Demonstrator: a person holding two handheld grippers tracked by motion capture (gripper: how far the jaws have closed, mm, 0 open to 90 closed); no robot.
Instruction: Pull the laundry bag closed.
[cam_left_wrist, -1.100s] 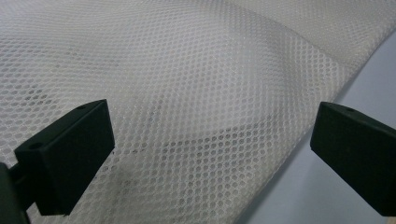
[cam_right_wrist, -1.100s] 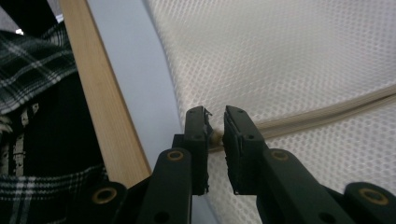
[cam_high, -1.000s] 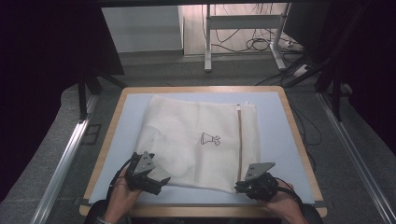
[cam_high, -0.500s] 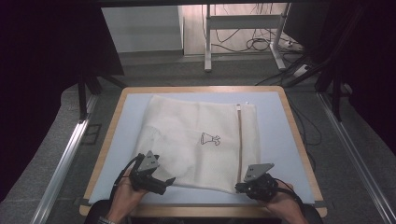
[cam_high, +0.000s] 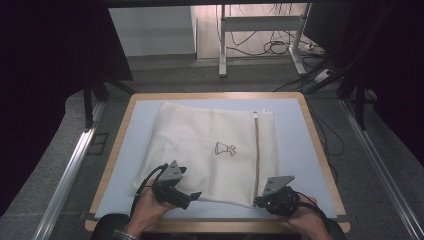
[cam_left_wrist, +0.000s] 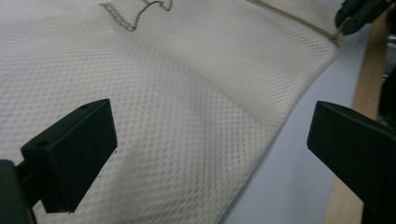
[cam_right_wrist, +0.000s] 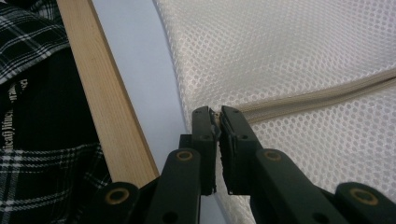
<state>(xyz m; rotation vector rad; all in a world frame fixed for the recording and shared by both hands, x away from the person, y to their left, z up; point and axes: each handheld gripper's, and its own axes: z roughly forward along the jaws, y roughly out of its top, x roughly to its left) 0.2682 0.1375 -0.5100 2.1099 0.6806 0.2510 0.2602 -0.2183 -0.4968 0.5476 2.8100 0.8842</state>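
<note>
presently the table (cam_high: 117, 165), pale blue top with a light wooden rim, carries a cream mesh laundry bag (cam_high: 200, 145) lying flat across its middle, slightly skewed, its near edge close to the person's side. the bag's weave is an open honeycomb net, seen close in both gripper views (cam_left_wrist: 187, 93) (cam_right_wrist: 289, 51). a tan zipper (cam_high: 257, 150) runs from the far edge to the near edge along the bag's right part; a small dark printed dress outline (cam_high: 225, 148) sits near the bag's centre, left of the zipper.

right gripper (cam_high: 261, 201): at the near right corner of the bag, at the near end of the zipper. in the right gripper view (cam_right_wrist: 218, 122) the two jaws stand pressed together with the zipper's end (cam_right_wrist: 322, 95) pinched between their tips; closed on the zipper end. the wooden rim (cam_right_wrist: 105, 102) and a plaid sleeve (cam_right_wrist: 28, 28) lie to the left of it in that view.

left gripper (cam_high: 192, 196): over the near left part of the bag, pointing toward the right gripper. in the left gripper view (cam_left_wrist: 210, 154) its jaws stand wide apart, nothing pressed between them; mesh lies under and between them, with the bag's near edge and blue table top toward the right jaw. the right gripper's tip (cam_left_wrist: 357, 16) shows at the top right of that view, at the bag's corner.
</note>
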